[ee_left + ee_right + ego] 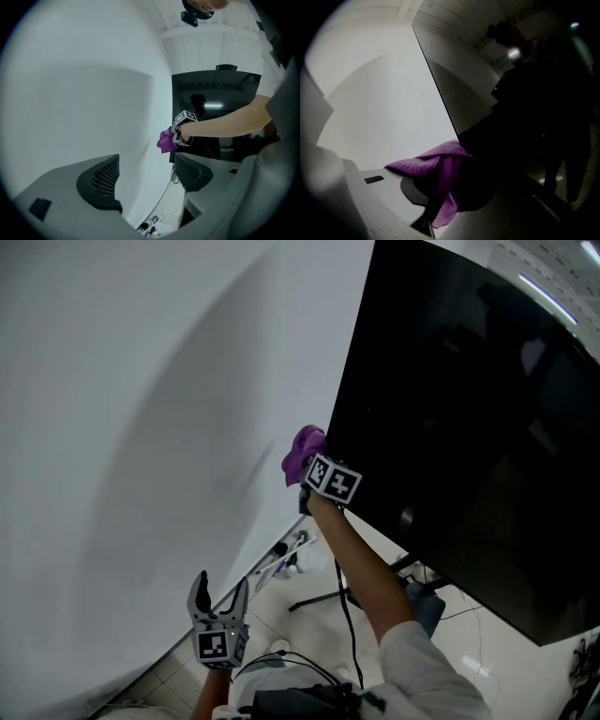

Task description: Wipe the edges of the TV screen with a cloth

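The big black TV screen (469, 418) fills the right of the head view, its left edge running down to a lower-left corner. My right gripper (309, 474) is shut on a purple cloth (304, 454) and presses it against that left edge near the corner. In the right gripper view the purple cloth (440, 168) bunches between the jaws, against the TV screen's (511, 117) edge. My left gripper (218, 601) hangs low by the wall, open and empty. The left gripper view shows the purple cloth (165, 140) far off at the TV screen (211, 93).
A white wall (141, 427) stands behind and left of the TV. Black stand legs (323, 598) and cables (347, 615) lie on the tiled floor below the screen. Small clutter (286, 554) sits at the wall's foot.
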